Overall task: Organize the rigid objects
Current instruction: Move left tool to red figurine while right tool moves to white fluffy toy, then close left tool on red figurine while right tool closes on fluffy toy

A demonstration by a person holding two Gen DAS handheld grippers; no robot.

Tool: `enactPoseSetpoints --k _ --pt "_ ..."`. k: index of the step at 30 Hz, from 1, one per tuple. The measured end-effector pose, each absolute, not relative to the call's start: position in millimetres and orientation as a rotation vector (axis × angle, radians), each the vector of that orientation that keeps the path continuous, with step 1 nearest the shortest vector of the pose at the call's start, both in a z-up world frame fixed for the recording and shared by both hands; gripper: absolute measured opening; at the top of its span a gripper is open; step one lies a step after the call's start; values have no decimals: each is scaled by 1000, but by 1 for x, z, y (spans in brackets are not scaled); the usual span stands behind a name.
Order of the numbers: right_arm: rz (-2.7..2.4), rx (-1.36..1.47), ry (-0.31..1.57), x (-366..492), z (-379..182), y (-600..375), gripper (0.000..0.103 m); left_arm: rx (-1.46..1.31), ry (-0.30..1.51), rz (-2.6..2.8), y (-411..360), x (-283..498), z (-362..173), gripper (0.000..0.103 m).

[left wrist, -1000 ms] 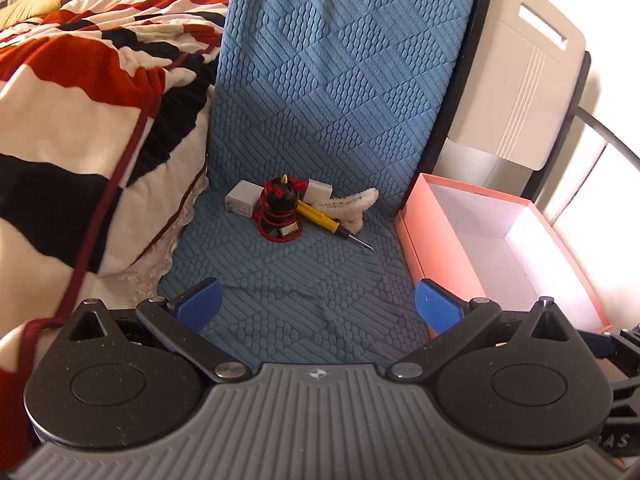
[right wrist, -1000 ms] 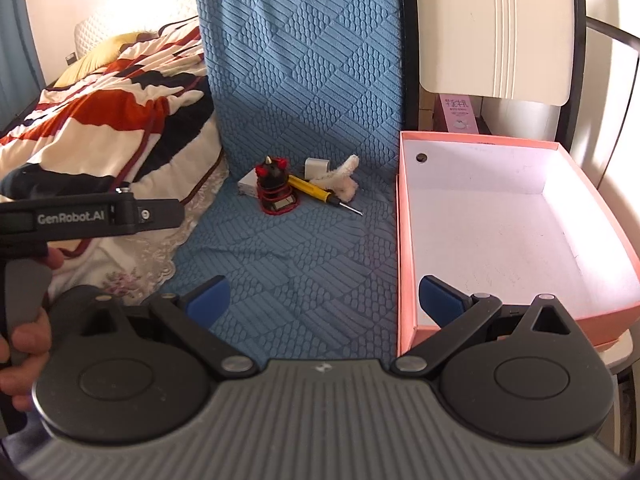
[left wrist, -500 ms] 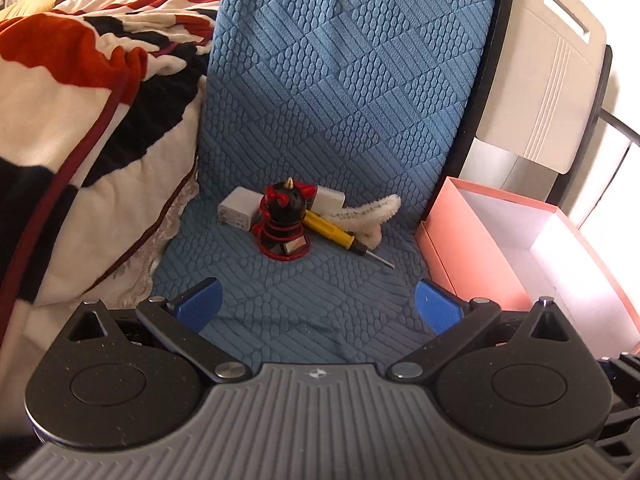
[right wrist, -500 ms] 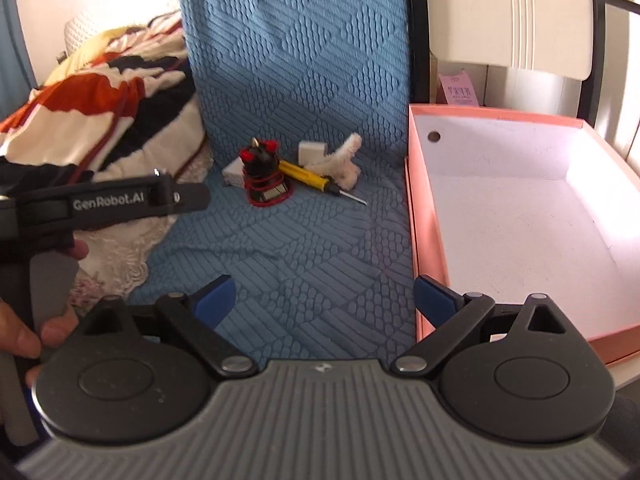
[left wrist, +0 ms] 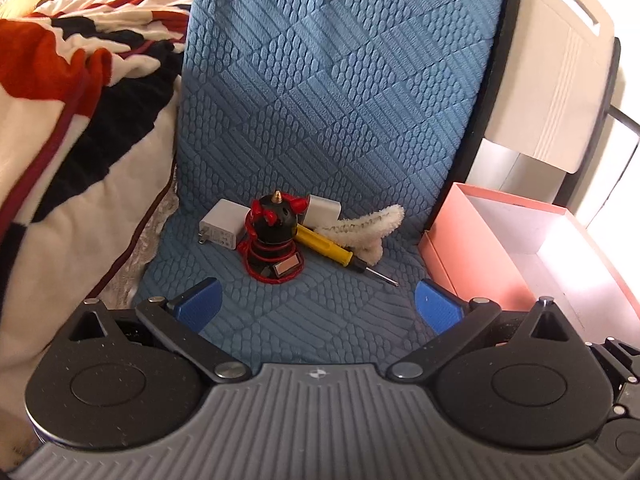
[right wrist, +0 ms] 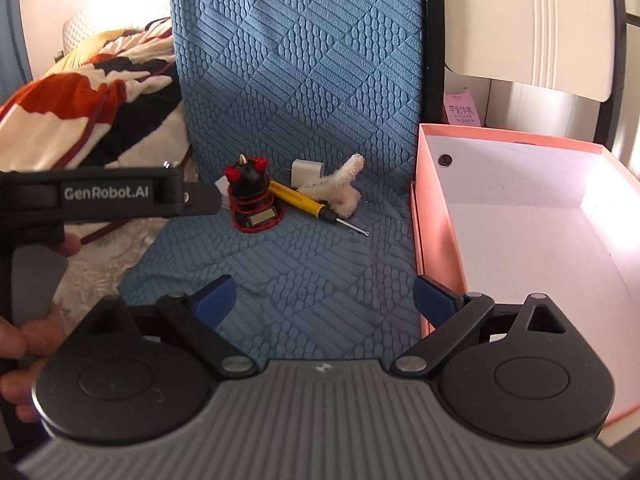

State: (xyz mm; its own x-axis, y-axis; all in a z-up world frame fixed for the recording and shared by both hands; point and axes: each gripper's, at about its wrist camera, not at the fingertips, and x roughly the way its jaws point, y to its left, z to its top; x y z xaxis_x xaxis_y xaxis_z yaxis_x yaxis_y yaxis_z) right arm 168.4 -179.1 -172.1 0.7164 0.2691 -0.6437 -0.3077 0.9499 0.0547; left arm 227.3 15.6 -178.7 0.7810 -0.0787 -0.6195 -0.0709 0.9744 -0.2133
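Note:
On the blue quilted seat cover (left wrist: 328, 120) lies a small pile: a black and red figurine (left wrist: 274, 246) (right wrist: 250, 196), a yellow-handled screwdriver (left wrist: 332, 250) (right wrist: 308, 200), two white chargers (left wrist: 222, 230) (left wrist: 322, 208) and a fluffy white sock-like piece (left wrist: 368, 226) (right wrist: 344, 184). My left gripper (left wrist: 318, 304) is open and empty, just short of the figurine. My right gripper (right wrist: 324, 300) is open and empty, further back. An open pink box (left wrist: 464, 248) (right wrist: 434, 216) with a white inside stands to the right.
A red, black and cream blanket (left wrist: 72, 120) lies on the left. A beige chair back (left wrist: 552, 72) rises behind the box. The left gripper's body (right wrist: 100, 196) with the hand on it crosses the right wrist view's left side.
Both grippers have moved forward toward the pile, the left one more so. The objects look larger and nearer. Both sets of jaws stay open.

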Motion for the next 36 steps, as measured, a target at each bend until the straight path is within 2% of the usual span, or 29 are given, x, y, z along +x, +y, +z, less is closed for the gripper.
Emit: enactPoseSetpoints --k 7,11,13,17,24,31,36 --pt "322 -80 685 194 -181 -170 79 -241 725 29 27 264 -194 103" --pt "327 -100 679 210 -188 -161 65 -265 715 43 37 279 -201 103" --pt "334 -109 683 218 -191 -157 63 -256 722 53 40 290 -207 103" --pt "323 -127 679 240 -195 -150 49 -270 745 67 49 310 -222 102" --pt "279 -206 651 287 -205 -141 33 -262 773 59 50 344 -242 89" --pt "313 -265 702 334 -227 -130 32 -288 789 38 50 367 -255 77" --pt "336 -297 748 349 -244 -122 31 -288 796 35 50 381 -262 76"
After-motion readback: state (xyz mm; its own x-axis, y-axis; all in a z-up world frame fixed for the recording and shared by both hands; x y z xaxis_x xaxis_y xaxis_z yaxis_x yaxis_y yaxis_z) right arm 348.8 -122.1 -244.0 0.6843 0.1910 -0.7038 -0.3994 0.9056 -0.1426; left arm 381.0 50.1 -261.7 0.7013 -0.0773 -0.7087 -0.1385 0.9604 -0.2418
